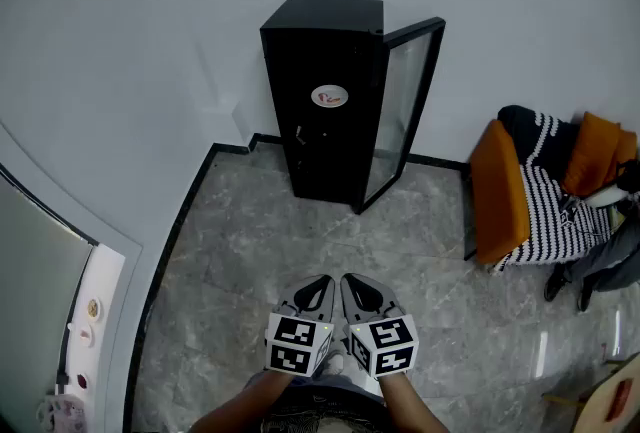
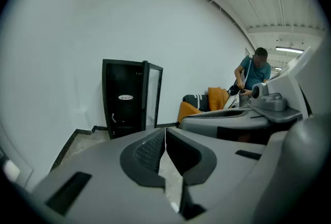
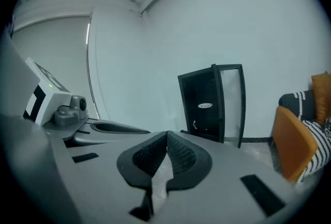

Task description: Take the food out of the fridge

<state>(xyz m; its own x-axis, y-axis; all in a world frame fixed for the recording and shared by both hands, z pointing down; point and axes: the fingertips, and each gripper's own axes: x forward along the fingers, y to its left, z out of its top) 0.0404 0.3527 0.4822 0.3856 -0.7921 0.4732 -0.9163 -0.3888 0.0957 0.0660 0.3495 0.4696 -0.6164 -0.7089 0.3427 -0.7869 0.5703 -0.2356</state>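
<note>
- 2 grippers are held nearest, side by side and just apart, both pointing toward the far wall: the left gripper (image 1: 316,287) (image 2: 165,132) and the right gripper (image 1: 358,287) (image 3: 166,137).
- The left gripper's jaws are pressed together at their tips with nothing between them, and so are the right gripper's.
- Each gripper carries 1 marker cube, 2 in all: the left cube (image 1: 297,343) and the right cube (image 1: 392,345).
- The grey stone floor (image 1: 250,241) lies between the grippers and the fridge, well apart from both.
- 1 black fridge (image 1: 325,101) (image 2: 124,96) (image 3: 204,104) stands upright against the far wall, with 1 white oval label (image 1: 330,98) on its facing side.
- Its 1 glass door (image 1: 405,106) stands open on the right. The inside, and any food in it, cannot be made out.
- At the far right are 1 black-and-white striped seat (image 1: 545,196) and 2 orange cushions: a large one (image 1: 497,191) and a smaller one (image 1: 600,156).
- Beyond the seat in the left gripper view, 1 person (image 2: 254,73) in a teal top bends forward.
</note>
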